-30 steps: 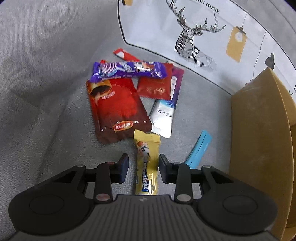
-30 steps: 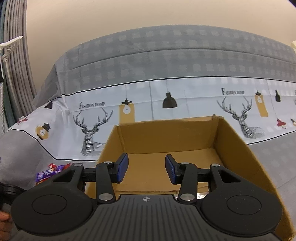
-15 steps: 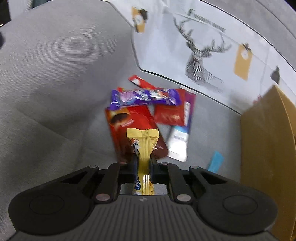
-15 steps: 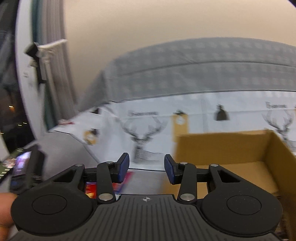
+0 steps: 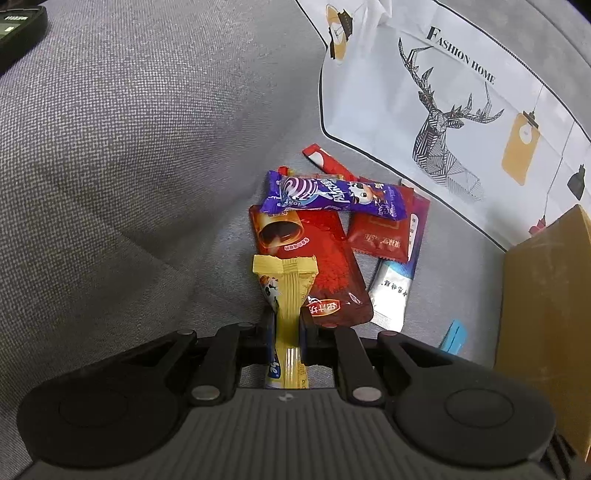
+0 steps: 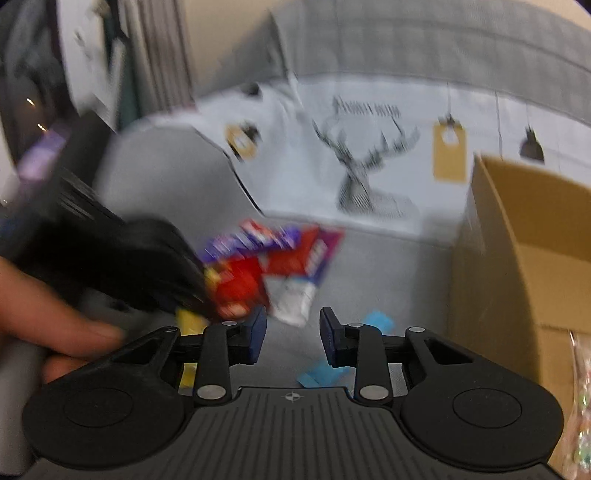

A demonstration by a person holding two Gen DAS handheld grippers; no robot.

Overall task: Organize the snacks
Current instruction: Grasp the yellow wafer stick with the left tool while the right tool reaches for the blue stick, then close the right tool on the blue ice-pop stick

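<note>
My left gripper [image 5: 287,325] is shut on a yellow snack stick [image 5: 286,284] and holds it above the grey sofa. Beyond it lies a pile of snacks: a large red packet [image 5: 317,258], a purple bar [image 5: 332,195], a small red sachet [image 5: 380,232] and a white-and-purple sachet [image 5: 399,280]. A blue packet [image 5: 453,334] lies near the cardboard box [image 5: 546,332]. My right gripper [image 6: 290,332] is open and empty, above the blue packet [image 6: 321,373], with the blurred pile [image 6: 273,258] ahead and the left gripper [image 6: 122,266] at its left.
A deer-print cloth [image 5: 443,92] covers the sofa back. The open cardboard box [image 6: 524,251] stands at the right. A dark phone [image 5: 18,26] lies at the far left on the grey cushion [image 5: 129,166]. A clear wrapped item [image 6: 581,387] shows at the right edge.
My left gripper closed on the yellow stick and lifted it off the sofa. My right gripper swung left, away from the box and towards the snack pile, staying open.
</note>
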